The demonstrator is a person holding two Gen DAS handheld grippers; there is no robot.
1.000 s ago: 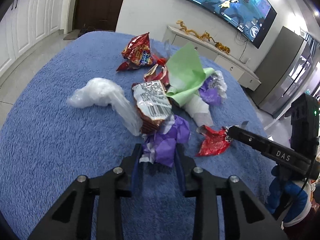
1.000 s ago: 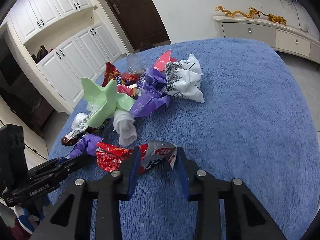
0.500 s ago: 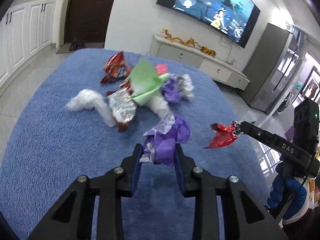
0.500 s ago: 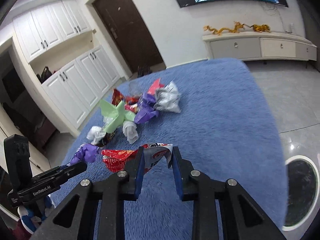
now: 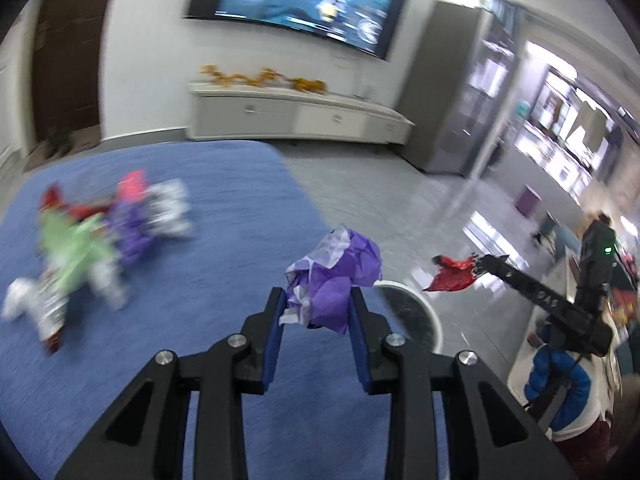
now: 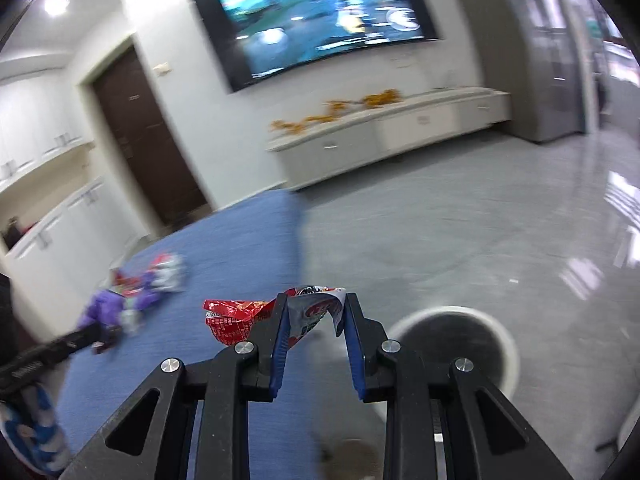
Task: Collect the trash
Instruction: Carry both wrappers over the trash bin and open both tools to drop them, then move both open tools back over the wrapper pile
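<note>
Our left gripper (image 5: 317,307) had its jaws squeezed on a purple paper wad (image 5: 335,276), and our right gripper (image 6: 313,315) pinched a red wrapper (image 6: 256,314), both up in the air near the round bin (image 6: 456,344). The wrapper lay longways, sticking out left. We thought it could slip and miss the bin, since only one end was pinched.

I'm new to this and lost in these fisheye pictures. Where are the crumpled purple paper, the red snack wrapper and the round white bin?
crumpled purple paper (image 5: 334,280): left wrist view, middle of the wad.
red snack wrapper (image 6: 232,318): right wrist view, red printed side.
round white bin (image 6: 506,342): right wrist view, right rim.
</note>
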